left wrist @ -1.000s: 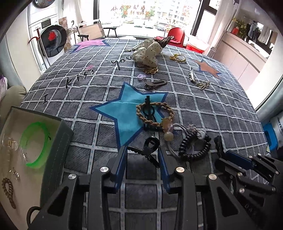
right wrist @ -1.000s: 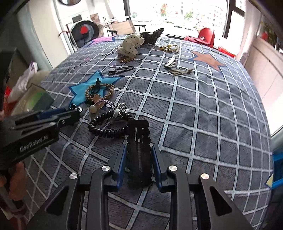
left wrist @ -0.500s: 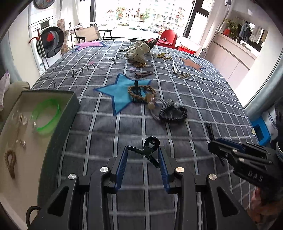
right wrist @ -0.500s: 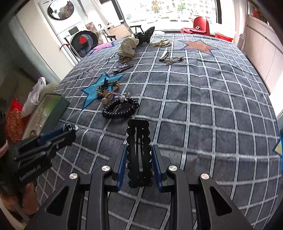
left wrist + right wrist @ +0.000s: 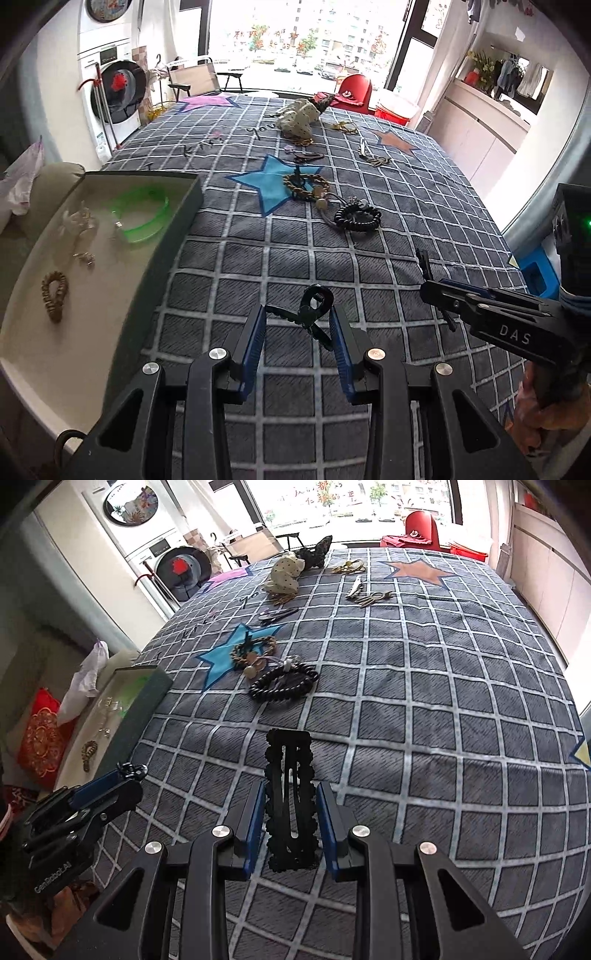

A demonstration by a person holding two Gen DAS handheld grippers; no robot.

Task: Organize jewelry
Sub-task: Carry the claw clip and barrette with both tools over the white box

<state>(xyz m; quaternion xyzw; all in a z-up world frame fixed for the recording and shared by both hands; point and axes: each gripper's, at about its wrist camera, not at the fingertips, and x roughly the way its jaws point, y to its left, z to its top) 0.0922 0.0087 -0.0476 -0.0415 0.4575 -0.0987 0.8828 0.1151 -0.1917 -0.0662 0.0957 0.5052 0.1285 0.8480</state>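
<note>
A small black claw clip [image 5: 309, 314] is held clamped between the blue pads of the left gripper [image 5: 298, 332], and a long black scalloped snap clip [image 5: 290, 797] is clamped upright between the pads of the right gripper [image 5: 291, 808]; both grips are unchanged from a second ago. What has changed is the placing of both grippers: they have been drawn back from the pile of jewelry, so that the black coil hair tie [image 5: 357, 218] and the braided bracelet [image 5: 306, 183] on the blue star, formerly just ahead of the fingers, are now seen well apart from them across the checked bedspread [image 5: 388, 206]. The open box [image 5: 162, 236] at the left, earlier cut off at the frame edge, is now seen almost whole in the left wrist view, with a green bangle [image 5: 142, 218] and a brown hair tie [image 5: 54, 295] lying inside. In the right wrist view the box [image 5: 144, 705] has likewise come into sight beyond the left gripper [image 5: 129, 773].
</note>
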